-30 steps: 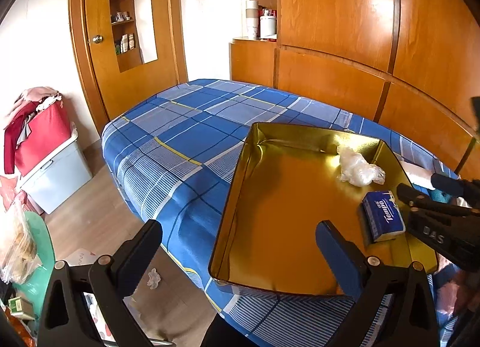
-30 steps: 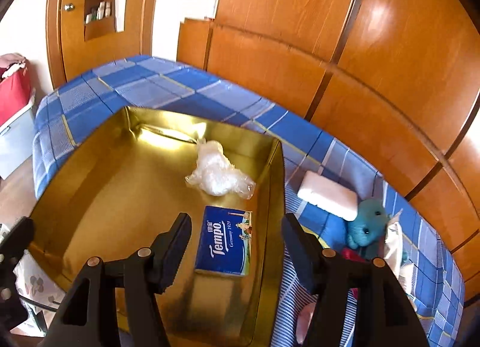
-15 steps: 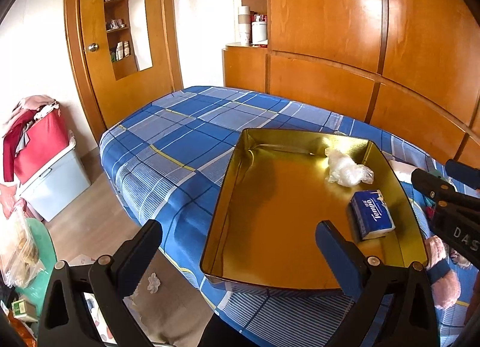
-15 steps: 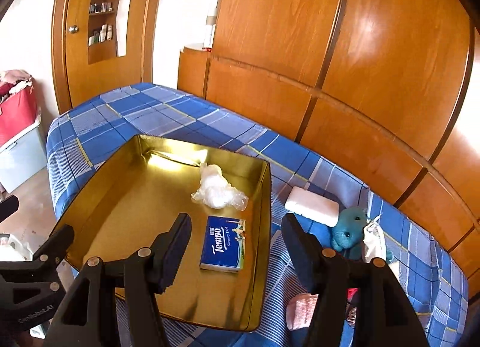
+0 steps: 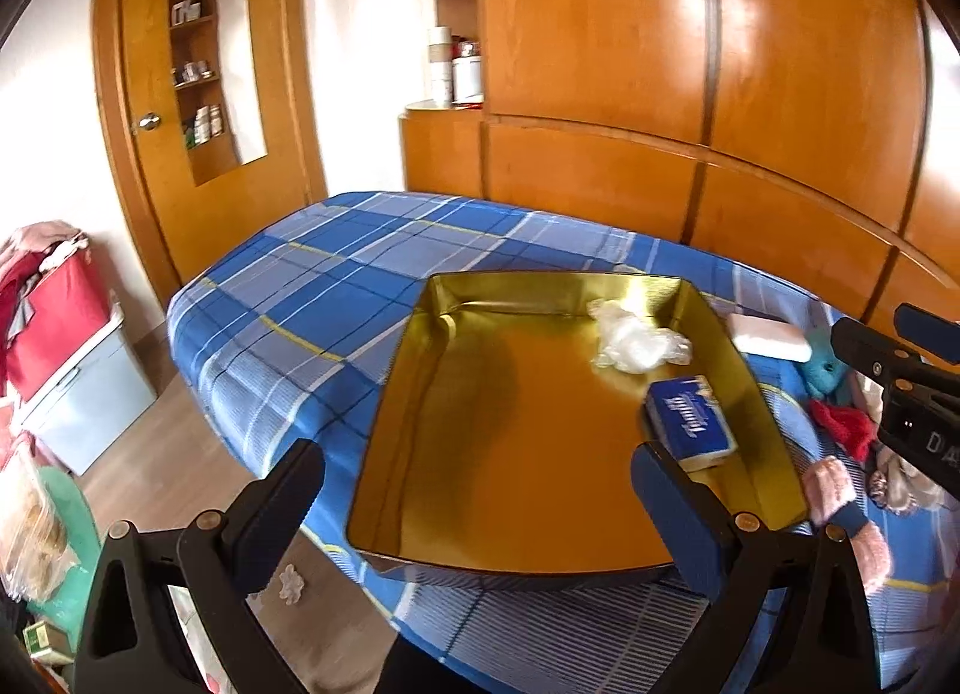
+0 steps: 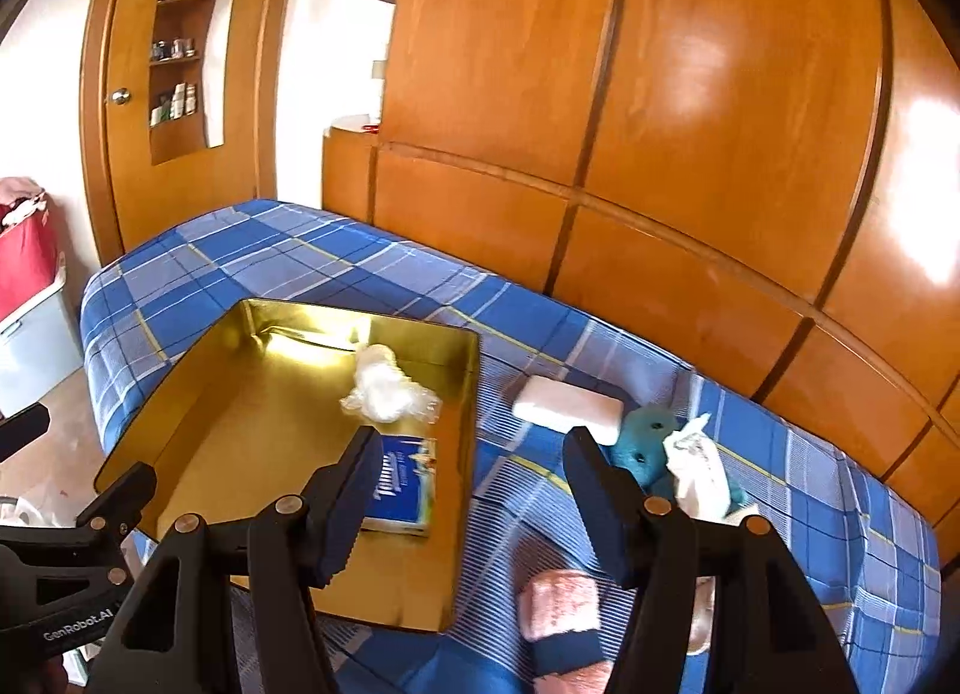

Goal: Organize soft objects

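Note:
A gold metal tray [image 5: 510, 466] [image 6: 240, 412] lies on the blue plaid bed. Inside it are a crumpled clear plastic bag [image 5: 636, 343] [image 6: 387, 394] and a blue Tempo tissue pack [image 5: 690, 424] [image 6: 402, 487]. To the tray's right on the bed lie a white sponge [image 6: 567, 409], a teal plush toy [image 6: 645, 448], a white wrapper [image 6: 699, 463], a pink sock [image 6: 561, 604] and a red cloth [image 5: 843, 424]. My left gripper [image 5: 480, 502] is open and empty above the tray's near edge. My right gripper [image 6: 474, 490] is open and empty above the tray's right rim.
The bed [image 5: 312, 298] is backed by a wooden wardrobe wall [image 6: 660, 123]. A door [image 5: 180, 111] stands at the left. A red bag on a grey bin [image 5: 66, 346] and clutter sit on the floor left of the bed.
Both grippers have pulled back and risen from the tray. The right gripper has swung right, and more of the toys beside the tray now show.

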A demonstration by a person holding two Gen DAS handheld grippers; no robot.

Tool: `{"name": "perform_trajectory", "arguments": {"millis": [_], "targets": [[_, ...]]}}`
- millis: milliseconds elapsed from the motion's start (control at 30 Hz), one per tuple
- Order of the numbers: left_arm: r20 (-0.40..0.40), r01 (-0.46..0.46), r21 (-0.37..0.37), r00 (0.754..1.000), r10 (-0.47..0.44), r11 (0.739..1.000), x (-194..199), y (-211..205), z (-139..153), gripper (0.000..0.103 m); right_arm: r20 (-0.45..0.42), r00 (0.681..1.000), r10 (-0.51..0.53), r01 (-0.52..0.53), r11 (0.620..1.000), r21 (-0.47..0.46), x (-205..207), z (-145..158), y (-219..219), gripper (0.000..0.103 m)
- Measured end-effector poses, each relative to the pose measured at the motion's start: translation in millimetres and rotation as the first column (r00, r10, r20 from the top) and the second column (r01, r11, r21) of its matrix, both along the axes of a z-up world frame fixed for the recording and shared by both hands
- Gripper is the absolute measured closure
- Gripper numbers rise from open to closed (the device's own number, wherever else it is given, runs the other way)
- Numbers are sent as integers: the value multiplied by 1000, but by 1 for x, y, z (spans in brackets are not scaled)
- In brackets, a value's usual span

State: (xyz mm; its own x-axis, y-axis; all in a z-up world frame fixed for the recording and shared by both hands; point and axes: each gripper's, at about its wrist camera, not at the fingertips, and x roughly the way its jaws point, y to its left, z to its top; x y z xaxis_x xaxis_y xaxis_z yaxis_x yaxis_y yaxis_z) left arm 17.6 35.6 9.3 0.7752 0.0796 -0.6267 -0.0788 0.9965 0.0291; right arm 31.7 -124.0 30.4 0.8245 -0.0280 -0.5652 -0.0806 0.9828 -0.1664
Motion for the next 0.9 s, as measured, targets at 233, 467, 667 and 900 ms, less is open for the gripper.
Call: {"name": "perform_trajectory", "arguments": {"millis": [233,467,667,900], "targets": [[13,162,-40,987,-161,986,-2,-32,11,0,-7,997,-77,77,997,-2,-6,-3,-46,40],[-11,413,-88,909,-416,906,-4,-93,19,3,-43,973,-227,228,974,10,-16,-14,-141,40],[-111,608,-118,778,-619,785,-7,-159,2,26,-83,920,-383,385,923,11,-30,-30,-228,40],[-309,593,-243,703,-641,767,13,-218,-47,32,-127,891,-436,451,884,122,-44,-54,-274,40]]}}
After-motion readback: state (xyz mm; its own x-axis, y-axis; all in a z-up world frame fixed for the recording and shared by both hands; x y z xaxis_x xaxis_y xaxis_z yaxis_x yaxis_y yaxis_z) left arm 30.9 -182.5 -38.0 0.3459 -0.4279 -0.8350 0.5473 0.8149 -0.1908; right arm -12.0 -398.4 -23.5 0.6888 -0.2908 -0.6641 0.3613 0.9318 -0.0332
